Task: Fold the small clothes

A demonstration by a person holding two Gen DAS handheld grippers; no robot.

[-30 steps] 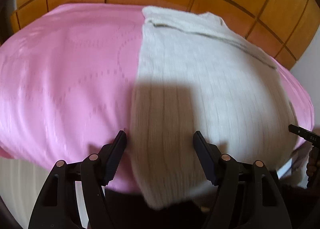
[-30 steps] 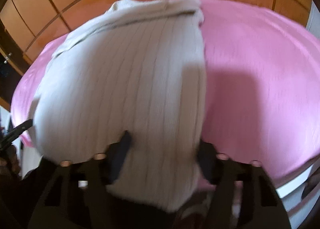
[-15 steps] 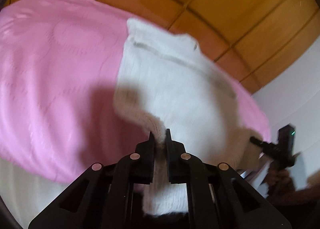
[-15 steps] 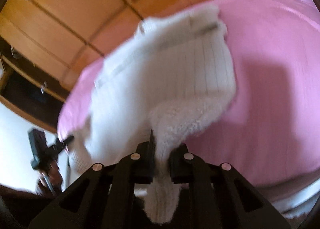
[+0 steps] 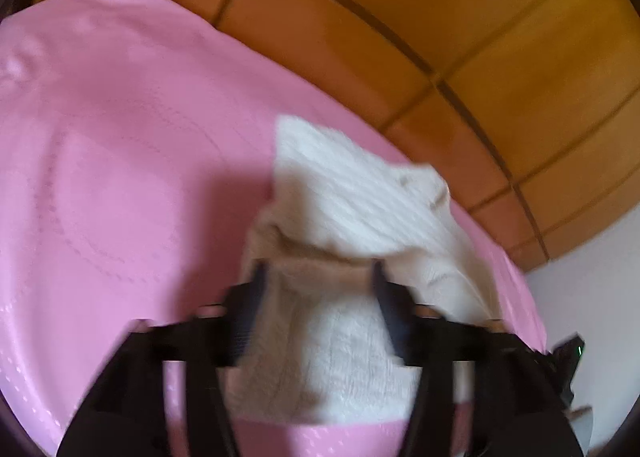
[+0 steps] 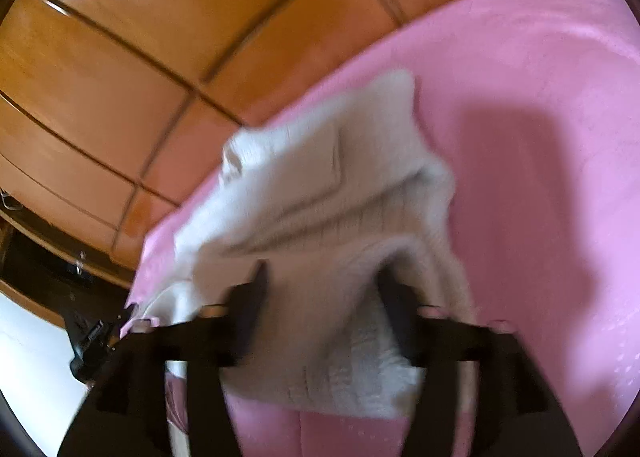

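- A cream knit garment (image 5: 352,193) lies on a pink bedspread (image 5: 120,177), bunched up, with its near part doubled back over the rest.
- In the left wrist view the garment fills the middle and runs toward 1 o'clock, up to the edge of the bedspread beside a wooden panelled wall (image 5: 440,17).
- The left gripper (image 5: 318,281) sits at 6 o'clock; its jaws are opening, fingers apart, with the near fold of the garment lying between them and no pad visibly pressing it. The frame is blurred, so whether cloth brushes a finger cannot be told.
- At 4 o'clock in that view a dark part of the other gripper shows, too blurred to read.
- In the right wrist view the garment (image 6: 320,197) stretches from the middle toward 11 o'clock, with the bedspread (image 6: 540,77) at 2 o'clock and the wall (image 6: 160,37) at 10 o'clock.
- The right gripper (image 6: 320,281) is also letting go: jaws opening, fingers spread, the folded edge of the garment between them.
- A dark device at 8 o'clock is too blurred to identify.
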